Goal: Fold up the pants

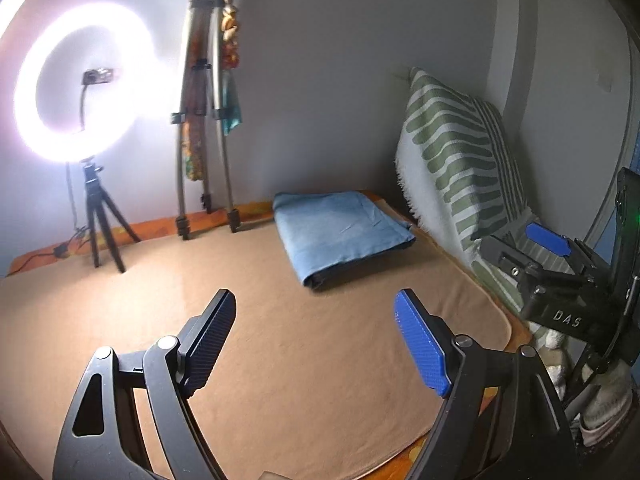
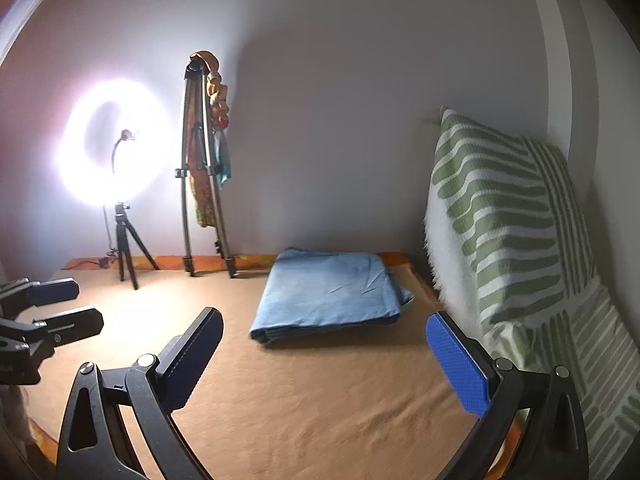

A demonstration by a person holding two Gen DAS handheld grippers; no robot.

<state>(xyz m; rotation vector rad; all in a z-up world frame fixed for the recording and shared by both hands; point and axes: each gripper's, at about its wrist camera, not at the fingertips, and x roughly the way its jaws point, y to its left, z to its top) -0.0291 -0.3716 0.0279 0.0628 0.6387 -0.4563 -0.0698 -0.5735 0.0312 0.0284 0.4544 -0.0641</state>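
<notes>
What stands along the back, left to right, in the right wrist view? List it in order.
Glowing white ring light on its small black tripod → tall folded metal tripod draped with orange patterned cloth → folded light-blue pants on the tan blanket → green-and-white striped pillow against the wall.

Bed with a tan blanket and what lies on it

The bed (image 2: 320, 420) is spread with a tan blanket (image 1: 248, 320) over an orange patterned sheet (image 1: 140, 228) that shows along the far edge at 12 o'clock; the folded blue pants (image 2: 328, 296) lie flat on the blanket toward 1 o'clock, near the wall; a green-and-white striped pillow (image 2: 500, 220) stands propped at 3 o'clock, just beside the pants; a small black tripod (image 2: 126, 248) carrying a lit ring light (image 2: 72, 152) stands at 10 o'clock; a taller folded tripod (image 2: 200, 200) draped with colourful cloth stands at 11 o'clock against the wall.
</notes>
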